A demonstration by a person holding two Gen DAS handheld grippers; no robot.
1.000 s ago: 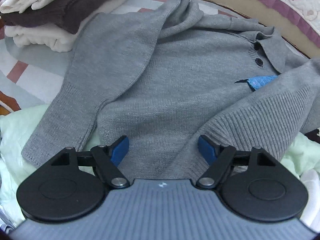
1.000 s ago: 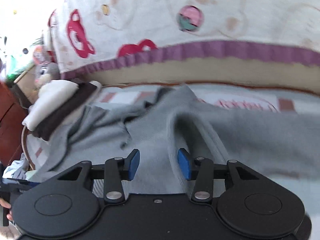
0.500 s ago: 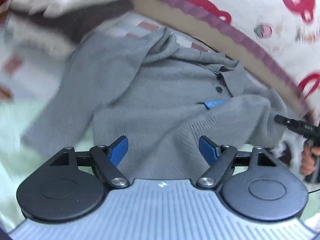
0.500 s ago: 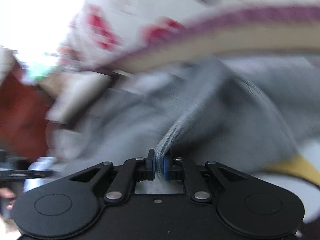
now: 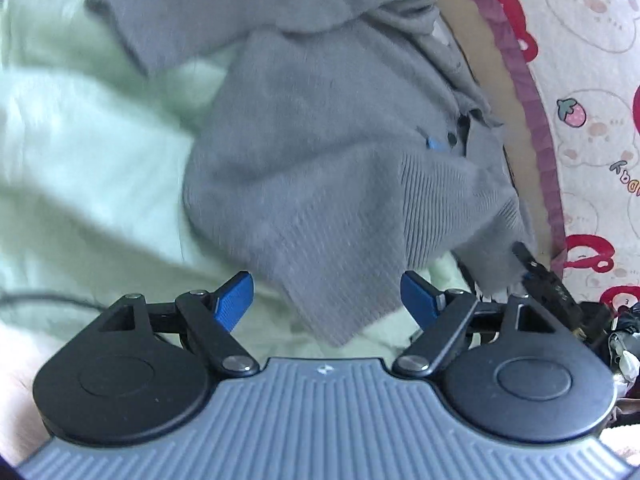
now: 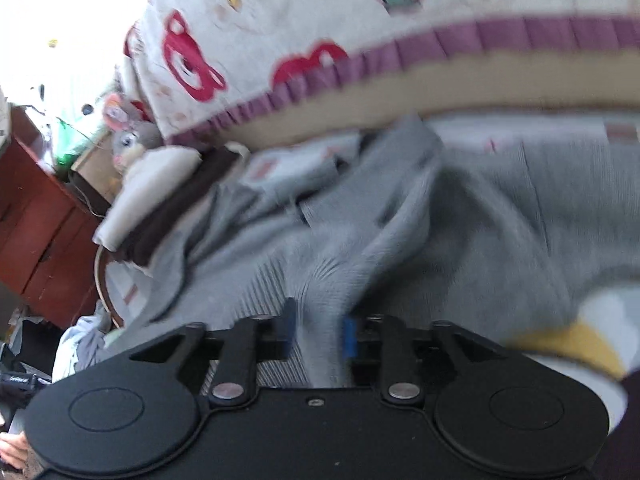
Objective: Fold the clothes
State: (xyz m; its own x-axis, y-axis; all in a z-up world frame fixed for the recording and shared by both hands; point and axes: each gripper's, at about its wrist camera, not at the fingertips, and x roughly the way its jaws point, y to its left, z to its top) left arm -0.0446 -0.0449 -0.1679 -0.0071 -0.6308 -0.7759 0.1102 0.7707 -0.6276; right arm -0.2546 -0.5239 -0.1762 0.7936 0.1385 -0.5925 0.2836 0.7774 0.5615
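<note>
Left tongs [image 5: 327, 295] hover spread wide over the gray sweater [image 5: 320, 152]; right tongs [image 6: 319, 330] pinch its ribbed fold.

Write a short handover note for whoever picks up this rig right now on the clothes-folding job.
Left gripper: open, holding nothing, hovering over a ribbed corner of the grey sweater.
Right gripper: grey knit bunched between its pads; the frame is blurred, so the grip is unclear.
The sweater lies crumpled on the pale green bedding, collar toward the patterned quilt. A stack of folded clothes sits at the far end.
Done: the stack. Left: flatten and fold the sweater, then stack it.
</note>
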